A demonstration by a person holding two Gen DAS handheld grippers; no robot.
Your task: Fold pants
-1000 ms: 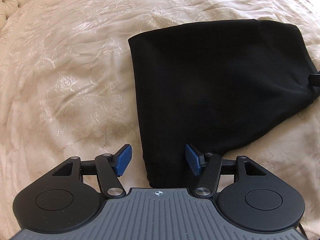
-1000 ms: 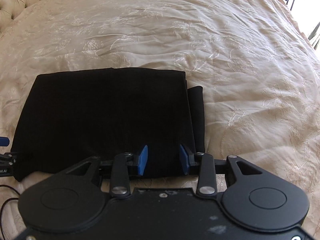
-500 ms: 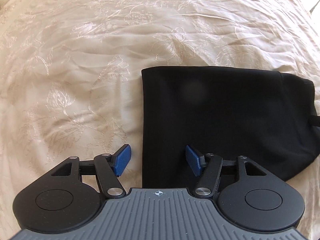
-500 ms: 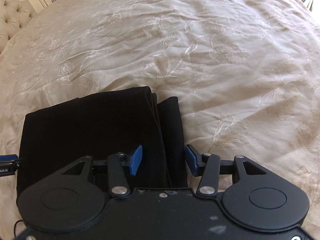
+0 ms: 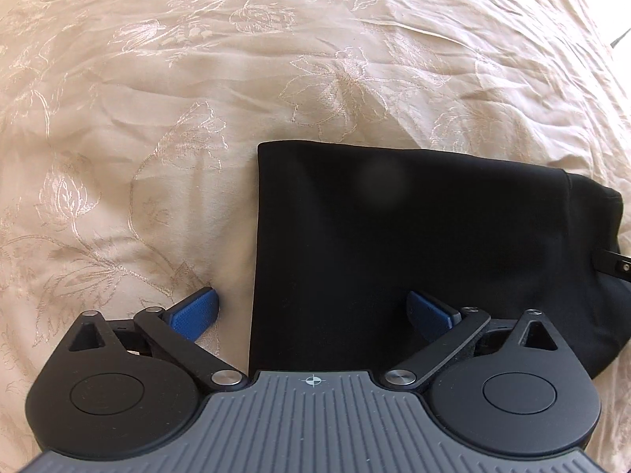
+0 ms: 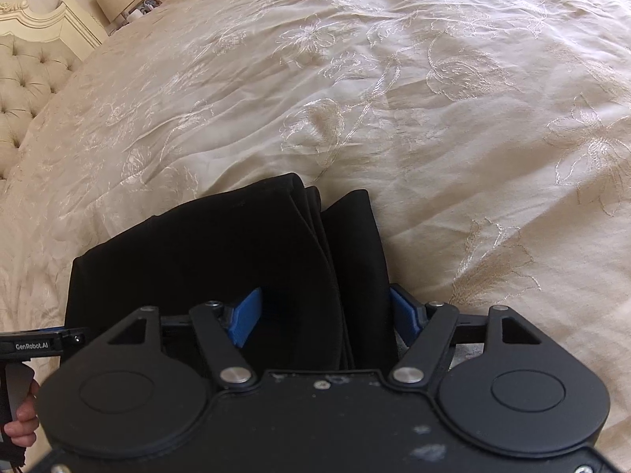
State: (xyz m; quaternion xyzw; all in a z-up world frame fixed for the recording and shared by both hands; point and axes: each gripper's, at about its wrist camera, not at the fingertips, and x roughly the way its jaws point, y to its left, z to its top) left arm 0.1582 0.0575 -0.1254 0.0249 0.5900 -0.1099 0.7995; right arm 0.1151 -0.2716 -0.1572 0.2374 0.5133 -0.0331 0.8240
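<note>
The black pants [image 5: 414,244] lie folded into a flat rectangle on the cream bedspread [image 5: 157,118]. My left gripper [image 5: 311,311] hovers over their left edge, jaws opening wide. One blue pad [image 5: 197,309] is above the bedspread and the other above the cloth, neither pressing. My right gripper [image 6: 325,315] stands wide open over the pants [image 6: 205,256] at their right end. The stacked fold edges [image 6: 315,236] run between its pads, untouched. The left gripper's body [image 6: 39,339] shows at the right wrist view's left edge.
The embroidered bedspread [image 6: 434,118] stretches far beyond the pants on all sides. A tufted headboard [image 6: 27,79] and a lamp [image 6: 112,0] stand at the far left. A person's fingers [image 6: 19,429] grip the left tool's handle.
Both grippers' jaws have spread wider. Both cameras have tipped down and shifted, so the pants now sit lower and nearer in each view. The pants themselves lie unchanged.
</note>
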